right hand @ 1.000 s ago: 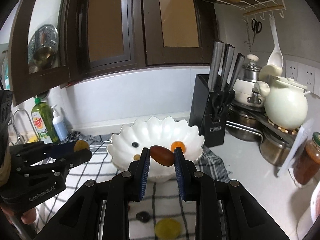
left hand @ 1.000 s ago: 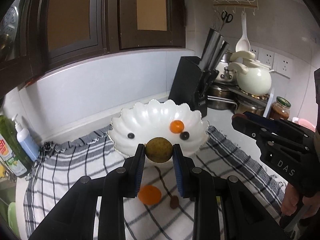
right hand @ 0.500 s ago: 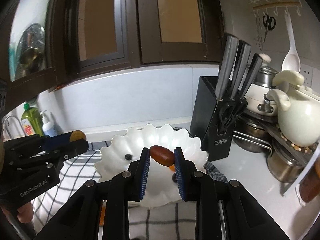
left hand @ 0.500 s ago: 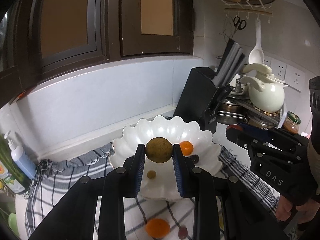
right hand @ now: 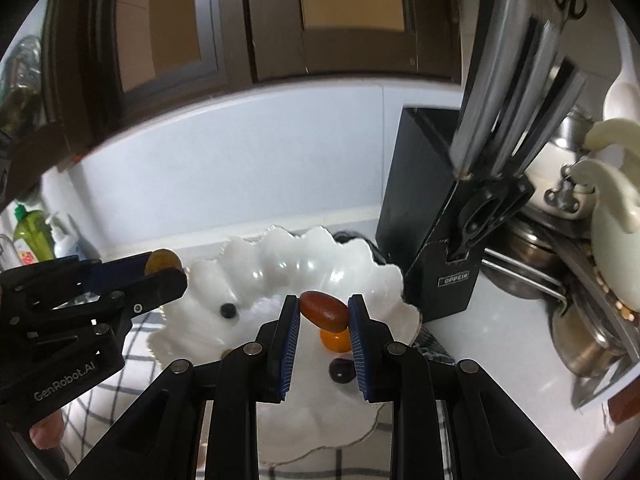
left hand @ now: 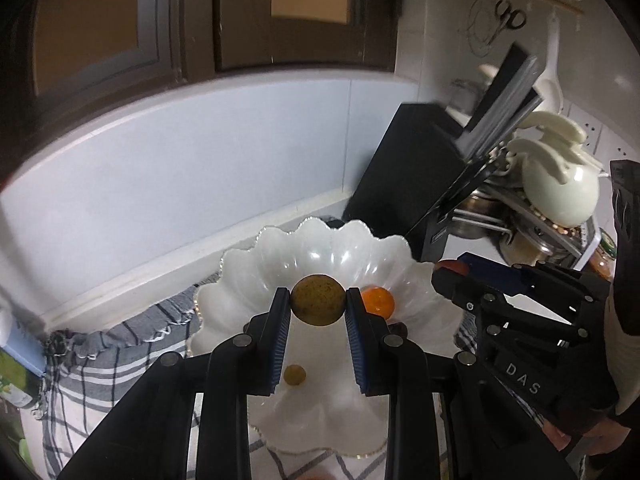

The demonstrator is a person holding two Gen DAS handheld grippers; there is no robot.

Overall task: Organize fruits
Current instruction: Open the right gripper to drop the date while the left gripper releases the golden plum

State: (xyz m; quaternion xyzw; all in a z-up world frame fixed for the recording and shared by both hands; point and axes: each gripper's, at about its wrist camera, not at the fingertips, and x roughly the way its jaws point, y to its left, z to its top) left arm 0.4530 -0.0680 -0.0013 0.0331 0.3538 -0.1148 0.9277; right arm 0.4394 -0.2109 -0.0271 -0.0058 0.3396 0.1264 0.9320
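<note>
bowl (left hand: 320, 248): centre of both views, on the cloth (left hand: 132, 336), backsplash wall at 12 o'clock behind it
left gripper (left hand: 318, 308): over the bowl, round fruit (left hand: 318, 305) pinched between its pads
right gripper (right hand: 324, 316): over the bowl, oval fruit (right hand: 325, 312) pinched between its pads; in left view it sits at 3 o'clock of the bowl
small citrus (left hand: 377, 300): in bowl, 3 o'clock of the round fruit, just beside it
small berry (left hand: 295, 374): in bowl, 6 o'clock of the round fruit
dark berry (right hand: 228, 310): in bowl, 9 o'clock of the oval fruit
knife block (right hand: 432, 216): 2 o'clock of bowl, just beside its rim
pot (left hand: 560, 192): 3 o'clock of knife block
bottles (right hand: 34, 232): 9 o'clock, well apart from bowl
</note>
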